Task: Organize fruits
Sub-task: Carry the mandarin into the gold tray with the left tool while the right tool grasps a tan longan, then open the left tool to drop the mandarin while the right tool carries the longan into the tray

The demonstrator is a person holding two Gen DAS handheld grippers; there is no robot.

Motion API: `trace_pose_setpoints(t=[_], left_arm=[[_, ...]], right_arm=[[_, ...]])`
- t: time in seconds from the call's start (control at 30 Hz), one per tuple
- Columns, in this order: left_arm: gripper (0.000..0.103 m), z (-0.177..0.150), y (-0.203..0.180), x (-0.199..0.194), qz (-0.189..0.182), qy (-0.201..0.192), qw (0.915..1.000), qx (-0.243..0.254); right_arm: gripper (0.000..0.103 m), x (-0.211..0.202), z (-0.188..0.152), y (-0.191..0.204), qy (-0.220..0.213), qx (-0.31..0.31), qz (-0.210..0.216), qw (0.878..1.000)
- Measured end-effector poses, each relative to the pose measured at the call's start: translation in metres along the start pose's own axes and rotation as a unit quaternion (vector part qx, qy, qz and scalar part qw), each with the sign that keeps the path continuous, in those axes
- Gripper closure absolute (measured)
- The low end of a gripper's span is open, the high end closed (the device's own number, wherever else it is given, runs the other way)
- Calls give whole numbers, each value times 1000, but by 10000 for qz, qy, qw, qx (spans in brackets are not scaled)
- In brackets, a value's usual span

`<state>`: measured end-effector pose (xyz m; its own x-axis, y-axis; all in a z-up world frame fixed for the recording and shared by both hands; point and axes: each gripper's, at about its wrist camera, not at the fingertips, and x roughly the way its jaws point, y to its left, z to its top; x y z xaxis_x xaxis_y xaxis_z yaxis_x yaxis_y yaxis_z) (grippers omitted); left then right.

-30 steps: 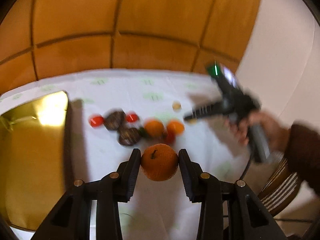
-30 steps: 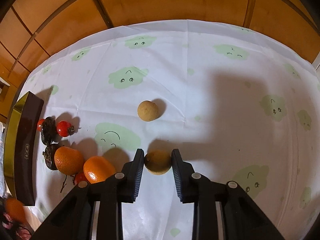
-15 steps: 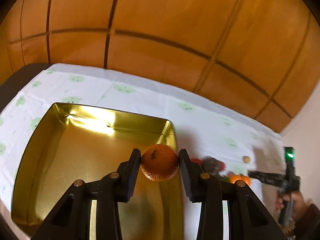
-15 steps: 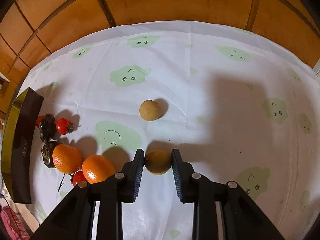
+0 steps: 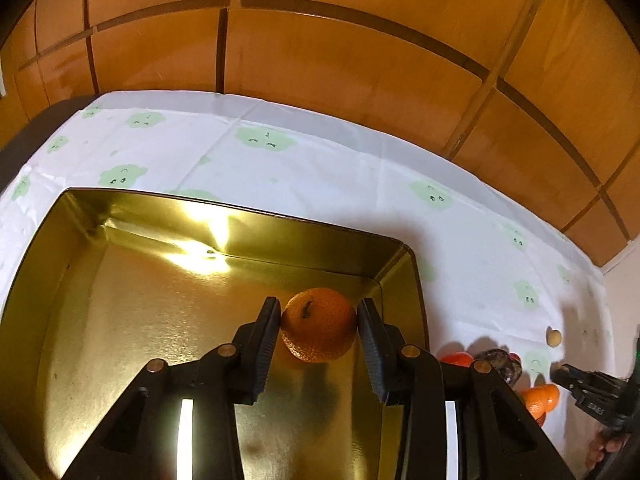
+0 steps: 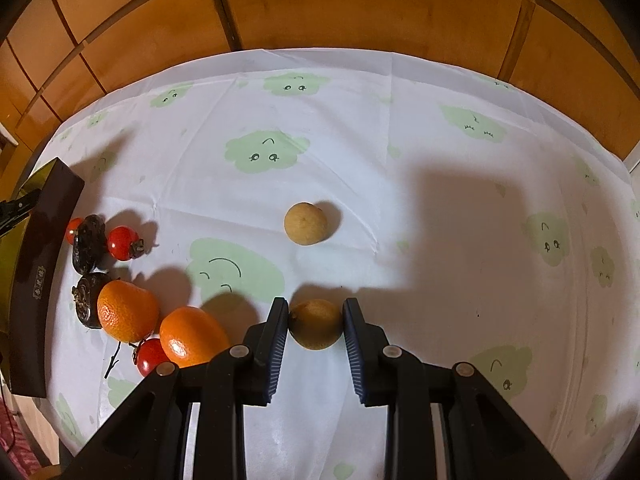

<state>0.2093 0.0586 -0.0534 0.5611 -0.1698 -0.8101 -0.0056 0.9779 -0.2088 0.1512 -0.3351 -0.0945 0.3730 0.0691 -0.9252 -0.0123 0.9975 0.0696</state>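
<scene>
My left gripper is shut on an orange mandarin and holds it over the far right part of a gold tin tray. My right gripper is shut on a small yellow-brown fruit just above the tablecloth. Two more mandarins, several small red fruits and two dark wrinkled fruits lie in a cluster beside the tray's dark outer wall. A pale round fruit lies alone further out.
A white tablecloth with green cloud faces covers the table. A wooden panelled wall stands behind it. In the left wrist view the right gripper shows at the right edge, next to the fruit cluster.
My left gripper has carried the mandarin from above the fruit cluster leftward over the gold tray and lower into it. My right gripper has stayed shut on the yellow-brown fruit, nearly still.
</scene>
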Motion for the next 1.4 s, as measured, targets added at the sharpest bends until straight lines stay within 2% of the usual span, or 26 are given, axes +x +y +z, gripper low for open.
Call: trace_pose_setpoints(t=[0.07, 0.1, 0.27, 0.37, 0.47, 0.53, 0.63, 0.7, 0.87, 0.93, 1.13, 1.4], left_arm=[[61, 0, 1, -3, 12, -50, 10000, 10], [56, -1, 1, -5, -4, -69, 10000, 25], [53, -2, 1, -16, 17, -197, 9998, 61], [44, -13, 1, -43, 78, -478, 9988, 21], [29, -28, 0, -72, 176, -843, 9963, -7], [17, -43, -2, -95, 413, -1183, 9921, 4], [6, -62, -7, -123, 656, -1564, 9855, 92], [2, -74, -10, -137, 742, -1697, 9826, 155], [0, -92, -11, -155, 1005, -1801, 9783, 199], [0, -98, -9, -156, 927, -1738, 9803, 135], [0, -114, -8, -163, 1088, -1728, 9787, 233], [0, -124, 2, -164, 1174, -1671, 9789, 89]], right_arm=[[75, 0, -1, 1, -12, -29, -10, 10000], [75, 2, -1, 2, 12, -48, 2, 10000], [76, 4, -3, 6, 25, -152, -130, 9998], [76, 2, -4, 6, 11, -178, -183, 9997], [76, 1, -4, 7, 8, -194, -217, 9996], [76, -1, -3, 5, -37, -158, -282, 9995], [76, -8, -2, 0, -166, -12, -265, 9995], [76, -11, -1, -1, -237, 38, -268, 9994], [76, -21, 0, 4, -518, -46, -248, 9983], [77, -26, -2, 11, -590, -148, -188, 9980], [76, -50, -13, 48, -748, -740, 32, 9944], [77, -78, -23, 131, -940, -1243, 906, 9836]])
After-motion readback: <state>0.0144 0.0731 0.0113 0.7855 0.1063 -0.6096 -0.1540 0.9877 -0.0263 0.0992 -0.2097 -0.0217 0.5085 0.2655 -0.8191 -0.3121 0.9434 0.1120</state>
